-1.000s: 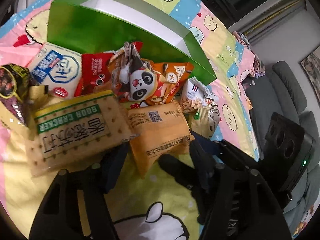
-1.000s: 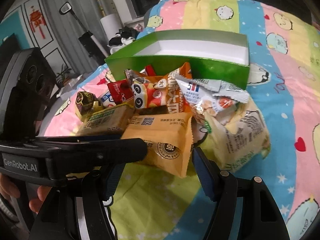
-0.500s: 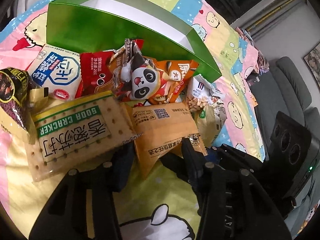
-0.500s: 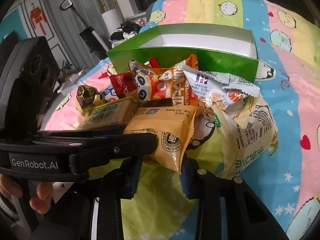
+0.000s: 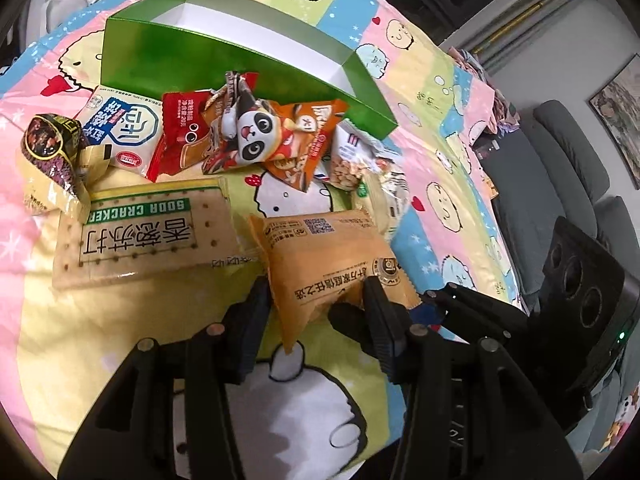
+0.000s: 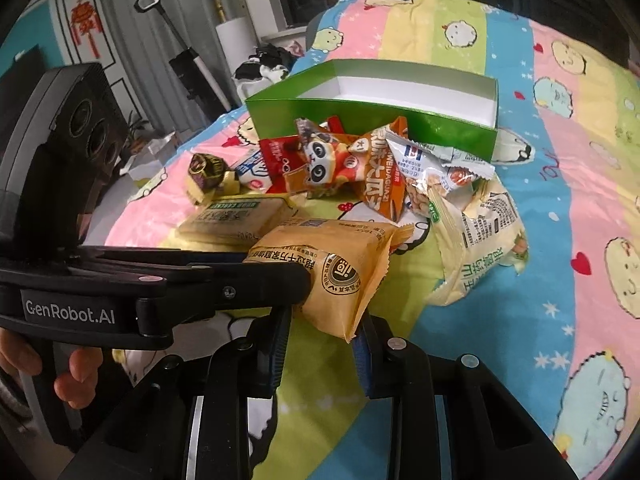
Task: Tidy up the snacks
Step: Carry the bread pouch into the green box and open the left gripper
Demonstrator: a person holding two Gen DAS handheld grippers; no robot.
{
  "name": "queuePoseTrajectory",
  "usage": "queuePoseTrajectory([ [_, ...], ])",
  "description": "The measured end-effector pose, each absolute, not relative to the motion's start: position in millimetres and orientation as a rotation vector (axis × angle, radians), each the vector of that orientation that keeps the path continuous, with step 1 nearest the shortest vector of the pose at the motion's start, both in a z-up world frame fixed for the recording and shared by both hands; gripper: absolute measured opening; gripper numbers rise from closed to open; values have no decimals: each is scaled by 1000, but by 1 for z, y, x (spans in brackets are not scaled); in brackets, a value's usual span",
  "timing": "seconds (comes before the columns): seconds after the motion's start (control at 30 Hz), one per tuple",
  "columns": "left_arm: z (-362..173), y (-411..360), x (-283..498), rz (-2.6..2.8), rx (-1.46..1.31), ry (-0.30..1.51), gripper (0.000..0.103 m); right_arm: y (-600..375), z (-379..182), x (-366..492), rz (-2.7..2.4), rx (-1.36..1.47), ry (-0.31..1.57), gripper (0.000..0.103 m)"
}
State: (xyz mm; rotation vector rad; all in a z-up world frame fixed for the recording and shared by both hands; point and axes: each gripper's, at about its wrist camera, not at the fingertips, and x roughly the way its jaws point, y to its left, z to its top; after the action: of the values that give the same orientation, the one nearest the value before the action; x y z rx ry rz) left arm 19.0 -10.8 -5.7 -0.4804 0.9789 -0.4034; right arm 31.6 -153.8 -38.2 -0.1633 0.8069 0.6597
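Observation:
An orange-yellow snack packet (image 5: 320,256) (image 6: 336,264) hangs just above the blanket, clear of the snack pile. My left gripper (image 5: 316,294) is shut on its near end, one finger on each side. My right gripper (image 6: 326,320) holds the packet's lower corner between its pads, and its jaws are still closing. In the left wrist view the right gripper's fingers (image 5: 460,306) reach in from the right under the packet. Behind the pile stands an open green box (image 5: 240,60) (image 6: 360,120) with a white, empty inside.
On the cartoon blanket (image 6: 560,184) lie a soda cracker pack (image 5: 140,236), a panda packet (image 5: 252,136), a red packet (image 5: 180,128), a blue-and-white packet (image 5: 128,128) and a pale yellow bag (image 6: 480,240). A person's hand (image 6: 72,376) holds the left gripper. A grey sofa (image 5: 560,152) stands at the right.
Both grippers have closed onto the orange-yellow packet. It has come away from the pile toward the cameras, and bare blanket now shows between it and the other snacks.

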Motion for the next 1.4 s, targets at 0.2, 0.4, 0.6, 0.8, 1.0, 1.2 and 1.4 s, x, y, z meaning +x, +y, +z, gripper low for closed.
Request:
queuePoseTrajectory([
  [0.2,17,-14,21,-420,-458,916,47,-155,-17,26,643,-178,751,31],
  [0.4,41,-16,40,-438,-438,845,47,-155,10,36,627,-202,674,31],
  [0.6,55,-7,66,-425,-434,797,47,-145,28,63,631,-218,610,31],
  [0.8,64,6,96,-403,-427,769,47,-134,37,95,635,-224,579,31],
  [1.0,62,17,125,-385,-434,774,47,-122,37,123,633,-236,571,31],
  [1.2,53,22,148,-363,-441,794,47,-118,30,147,635,-223,586,31],
  [1.4,55,37,168,-291,-474,770,77,-123,22,173,552,-163,614,33],
])
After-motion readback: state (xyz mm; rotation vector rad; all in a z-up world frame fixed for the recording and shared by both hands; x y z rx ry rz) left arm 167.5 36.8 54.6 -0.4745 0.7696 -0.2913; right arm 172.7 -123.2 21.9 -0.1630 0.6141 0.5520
